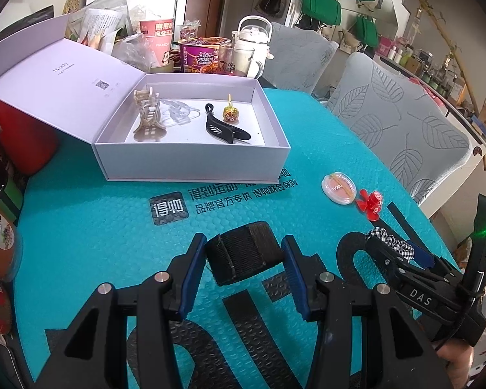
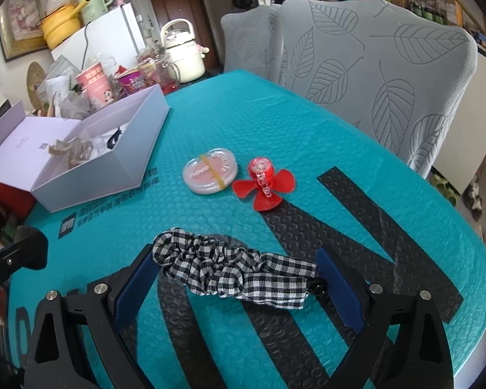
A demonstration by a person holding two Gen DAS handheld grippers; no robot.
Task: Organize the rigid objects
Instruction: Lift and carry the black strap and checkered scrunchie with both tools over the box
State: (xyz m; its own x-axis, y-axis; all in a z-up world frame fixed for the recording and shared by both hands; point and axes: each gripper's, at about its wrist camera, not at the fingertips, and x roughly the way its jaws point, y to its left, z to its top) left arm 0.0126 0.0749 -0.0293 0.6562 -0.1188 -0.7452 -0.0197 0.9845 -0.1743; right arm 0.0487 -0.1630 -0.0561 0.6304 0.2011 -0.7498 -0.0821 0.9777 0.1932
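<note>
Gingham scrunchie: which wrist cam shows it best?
Right wrist. The gingham scrunchie fills the foreground there, between the right gripper pads. The left wrist view shows only a small part, mostly hidden by that gripper.

A lived-in home dining corner was what was shown: a table (image 2: pixel 275 113) was covered with a turquoise bubble mailer and flanked by two chairs (image 2: pixel 372 64) dressed in grey leaf-patterned slipcovers. Household clutter was crowded along the far edge, where instant-noodle cups (image 1: pixel 204 53), a paper cup with a panda (image 2: pixel 95 86) and a cream electric kettle (image 2: pixel 181 52) were seen, with a white fridge (image 2: pixel 107 35) behind it topped by a yellow pot (image 2: pixel 60 27). A brown entry door (image 2: pixel 178 3), a framed picture (image 2: pixel 17 19) and green tote bags (image 1: pixel 320 3) hung on the wall were also caught.
</note>
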